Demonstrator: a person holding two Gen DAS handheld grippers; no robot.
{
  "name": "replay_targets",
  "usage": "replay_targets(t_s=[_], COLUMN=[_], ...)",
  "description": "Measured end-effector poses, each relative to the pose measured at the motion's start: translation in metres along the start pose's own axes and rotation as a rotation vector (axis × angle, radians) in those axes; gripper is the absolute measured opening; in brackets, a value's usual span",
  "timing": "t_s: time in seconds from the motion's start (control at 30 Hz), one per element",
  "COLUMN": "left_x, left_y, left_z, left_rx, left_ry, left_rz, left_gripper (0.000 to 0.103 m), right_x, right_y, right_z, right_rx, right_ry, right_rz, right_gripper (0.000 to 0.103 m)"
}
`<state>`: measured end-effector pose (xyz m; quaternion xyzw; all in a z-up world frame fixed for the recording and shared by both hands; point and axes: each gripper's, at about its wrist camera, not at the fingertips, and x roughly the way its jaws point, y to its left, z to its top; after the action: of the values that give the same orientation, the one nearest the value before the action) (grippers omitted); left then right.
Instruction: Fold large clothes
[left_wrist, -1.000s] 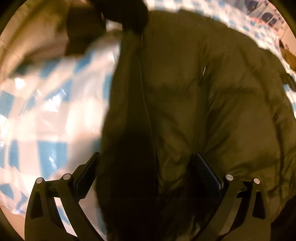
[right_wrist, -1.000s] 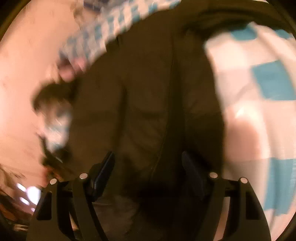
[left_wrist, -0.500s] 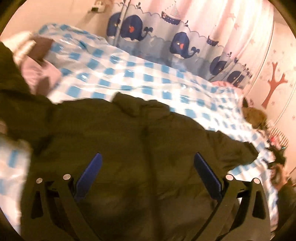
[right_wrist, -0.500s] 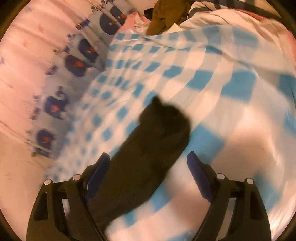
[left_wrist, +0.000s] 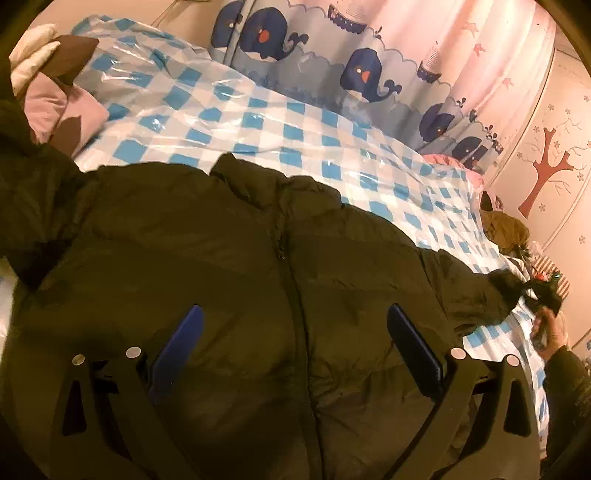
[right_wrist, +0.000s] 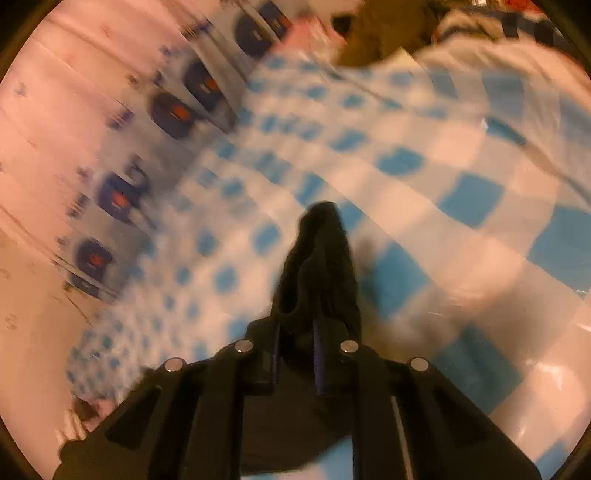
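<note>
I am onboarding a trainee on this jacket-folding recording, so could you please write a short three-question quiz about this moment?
1. True or false: the left gripper is shut on the dark jacket.
2. Which part of the jacket does the right gripper hold? A) the collar B) a sleeve end C) the zipper
3. Fill in: the jacket lies on a blue-and-white ____ bed cover.

Key
1. False: its jaws stand wide apart above the jacket's front.
2. B: it is shut on the dark sleeve end, seen at the jacket's far right in the left wrist view.
3. Checked.
</note>
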<state>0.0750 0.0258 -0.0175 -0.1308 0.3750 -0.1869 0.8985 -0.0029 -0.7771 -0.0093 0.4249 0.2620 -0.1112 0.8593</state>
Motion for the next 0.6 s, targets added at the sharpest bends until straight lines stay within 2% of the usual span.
replay_targets(t_s=[0.13, 0.17, 0.3, 0.4, 0.5, 0.57, 0.6], left_x=[-0.007, -0.007, -0.016, -0.037, -0.06, -0.073, -0.079], left_y=[0.005, 0.007, 0.017, 0.032, 0.048, 0.06, 0.065], left_z=[0.007, 0.009, 0.016, 0.026, 0.034, 0.038, 0.04], left_rx=[0.019, 0.032, 0.059, 0.013, -0.038, -0.062, -0.073], left_ry=[0.015, 0.032, 0.038, -0.005, -0.054, -0.083, -0.094], left_rz=[0.056, 0.108, 0.198, 0.176, 0.161, 0.172, 0.182], left_gripper=[0.096, 0.096, 0.096, 0.096, 0.096, 0.096, 0.096], right_x=[-0.033, -0.038, -0.047, -0.035, -0.008, 0.014, 0.035], right_y=[0.078, 0.104, 0.228, 0.34, 0.424, 0.461, 0.482], right_z=[0.005, 0.004, -0.027, -0.083, -0.154, -0.205, -0.242], right_rx=[-0.032, -0.055, -0.185, -0.306, -0.372, -0.414, -0.437], right_ry=[-0.094, -0.105, -0.091, 0.008, 0.104, 0.173, 0.225], right_rz=[0.166, 0.207, 0.404, 0.553, 0.672, 0.707, 0.717], right_gripper=[0.014, 0.014, 0.014, 0.014, 0.014, 0.014, 0.014])
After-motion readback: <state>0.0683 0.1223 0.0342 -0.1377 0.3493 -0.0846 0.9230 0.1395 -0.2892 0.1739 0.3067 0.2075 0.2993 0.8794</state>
